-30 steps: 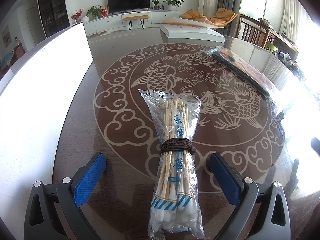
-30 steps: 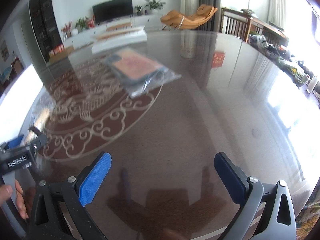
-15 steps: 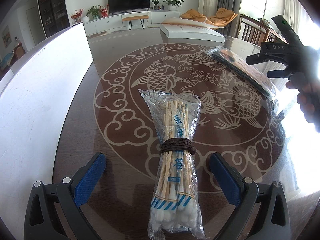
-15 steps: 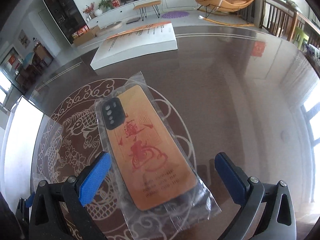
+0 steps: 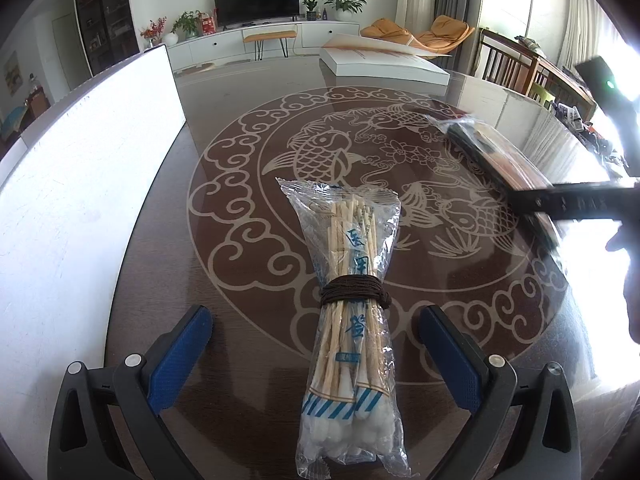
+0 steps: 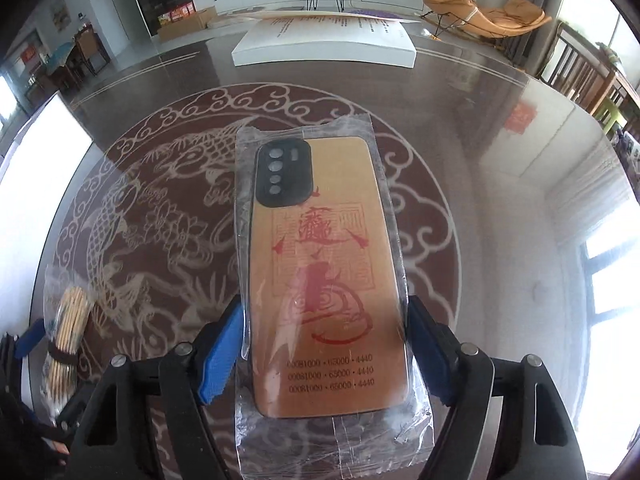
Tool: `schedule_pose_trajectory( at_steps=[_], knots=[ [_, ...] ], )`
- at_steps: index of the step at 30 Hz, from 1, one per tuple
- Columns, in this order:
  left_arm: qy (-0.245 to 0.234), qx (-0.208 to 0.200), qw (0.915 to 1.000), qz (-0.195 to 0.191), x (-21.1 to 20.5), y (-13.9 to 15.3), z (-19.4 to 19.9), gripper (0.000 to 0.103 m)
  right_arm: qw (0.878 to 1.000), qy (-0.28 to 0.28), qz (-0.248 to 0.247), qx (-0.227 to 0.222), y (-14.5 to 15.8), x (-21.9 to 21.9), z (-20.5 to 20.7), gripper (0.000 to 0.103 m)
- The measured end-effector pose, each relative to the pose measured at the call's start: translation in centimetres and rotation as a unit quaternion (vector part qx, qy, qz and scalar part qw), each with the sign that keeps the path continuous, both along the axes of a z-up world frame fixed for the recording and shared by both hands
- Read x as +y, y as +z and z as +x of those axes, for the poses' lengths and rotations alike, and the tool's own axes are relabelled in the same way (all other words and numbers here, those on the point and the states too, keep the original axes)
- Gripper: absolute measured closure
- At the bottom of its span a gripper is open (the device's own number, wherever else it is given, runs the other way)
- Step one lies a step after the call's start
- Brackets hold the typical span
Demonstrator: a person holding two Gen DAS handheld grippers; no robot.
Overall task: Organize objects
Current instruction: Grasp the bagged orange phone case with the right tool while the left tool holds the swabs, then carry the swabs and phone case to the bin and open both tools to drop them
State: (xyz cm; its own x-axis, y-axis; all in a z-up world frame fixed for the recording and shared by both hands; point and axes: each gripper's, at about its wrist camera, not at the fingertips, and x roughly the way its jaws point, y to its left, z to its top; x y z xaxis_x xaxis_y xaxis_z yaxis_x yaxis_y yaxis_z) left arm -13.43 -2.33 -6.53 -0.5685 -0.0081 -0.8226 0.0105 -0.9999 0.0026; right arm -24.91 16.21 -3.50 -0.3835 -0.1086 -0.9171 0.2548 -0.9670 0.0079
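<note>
In the left wrist view the right gripper [image 5: 576,196] shows only as a dark blurred bar and body at the frame's edge beyond the fish medallion [image 5: 360,160], washed out by window glare, and the bagged phone case [image 5: 496,156] beneath it is seen edge-on and partly covered; in the right wrist view the swab bag sits small and distorted at the medallion's left rim, its lower end cut off behind the left gripper's dark body; the left gripper [image 5: 316,354] is held low and level over the near edge of the medallion, its blue pads [image 5: 176,356] spread wide on either side of the bag of cotton swabs [image 5: 352,308] without touching it; the bag lies flat, bound at its waist by a dark cord [image 5: 354,294], cotton tips nearest the camera; the right gripper [image 6: 326,350] reaches onto the medallion's right half, its blue pads [image 6: 220,356] pressed against both long edges of the phone case [image 6: 320,276], clamped on it through the clear wrapper; whether the case is lifted off the glass table [image 6: 500,200] cannot be told; a white box [image 6: 324,42] lies beyond the medallion.
</note>
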Motion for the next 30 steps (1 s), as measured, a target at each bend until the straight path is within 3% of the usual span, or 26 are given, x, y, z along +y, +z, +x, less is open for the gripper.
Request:
schedule_pose_trajectory(
  at_steps=[5,8,13,17,18,19,20,25,30],
  knots=[
    [0.0,0.0,1.0,0.0,0.0,0.0,0.0,0.0,0.999,-0.019,-0.003,0.038,0.1,1.6,10.8,0.026],
    [0.0,0.0,1.0,0.0,0.0,0.0,0.0,0.0,0.999,-0.034,-0.004,0.037,0.3,2.1,14.4,0.026],
    [-0.004,-0.005,1.0,-0.001,0.1,0.1,-0.1,0.0,0.999,-0.032,0.005,0.001,0.2,2.0,14.4,0.014],
    [-0.033,-0.035,0.9988,-0.002,0.2,0.2,-0.8,0.002,0.999,-0.027,0.005,-0.026,0.2,1.6,12.5,0.009],
    [-0.042,-0.023,0.9989,-0.002,0.3,0.5,-0.6,0.013,0.999,-0.024,0.002,-0.023,0.5,1.6,12.3,0.017],
    [-0.047,-0.005,0.9989,-0.004,0.3,0.9,-0.3,0.048,1.0,-0.022,0.008,-0.015,0.8,1.6,12.2,0.027],
    [-0.054,-0.003,0.9985,0.002,0.3,1.2,-0.2,0.075,1.0,-0.023,0.002,-0.018,1.1,1.9,12.2,0.027],
    [-0.04,0.014,0.9967,0.069,-1.3,2.6,1.9,0.075,0.996,-0.052,-0.066,-0.018,3.0,3.8,14.5,0.027],
    [-0.033,0.058,0.9857,0.155,-3.4,7.8,6.6,0.075,0.989,-0.06,-0.135,0.01,7.6,3.9,16.5,0.027]
  ],
)
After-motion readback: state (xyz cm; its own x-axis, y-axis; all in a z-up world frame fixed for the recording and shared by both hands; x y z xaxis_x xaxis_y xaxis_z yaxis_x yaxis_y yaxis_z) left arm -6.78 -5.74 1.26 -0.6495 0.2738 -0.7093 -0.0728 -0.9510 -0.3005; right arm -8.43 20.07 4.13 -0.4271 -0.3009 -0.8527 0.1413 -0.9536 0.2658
